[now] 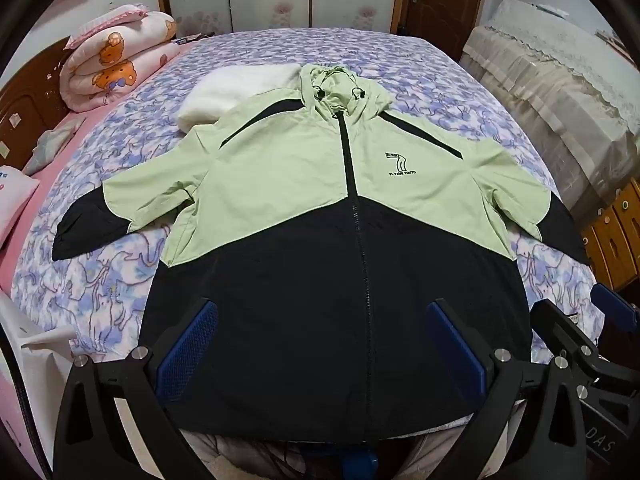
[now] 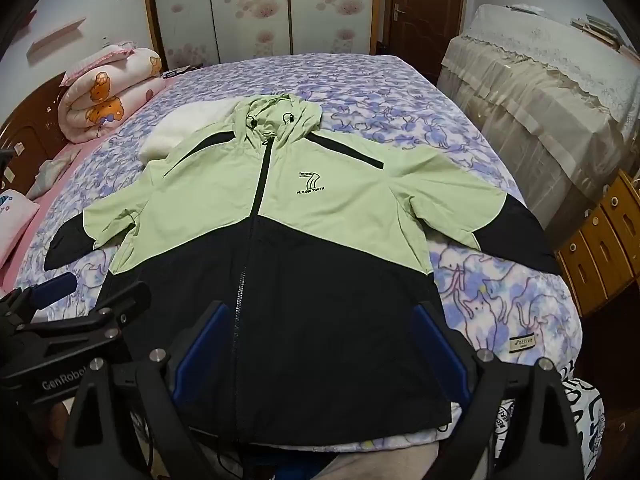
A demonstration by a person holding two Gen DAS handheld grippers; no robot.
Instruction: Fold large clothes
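A large hooded jacket (image 1: 288,184), light green on top and black below, lies flat and face up on the bed, zipped, sleeves spread to both sides, hood at the far end. It also fills the right wrist view (image 2: 328,200). My left gripper (image 1: 320,344) is open, hovering above the black hem near me, holding nothing. My right gripper (image 2: 320,344) is open too, above the hem a little further right, and it shows at the right edge of the left wrist view (image 1: 580,332). The left gripper appears at the left of the right wrist view (image 2: 80,304).
The bed has a purple cat-print cover (image 1: 460,92). A white folded cloth (image 1: 232,96) lies under the jacket's left shoulder. A rolled pink quilt (image 1: 112,60) sits at the far left. A lace-covered cabinet (image 1: 560,80) and wooden drawers (image 1: 616,236) stand to the right.
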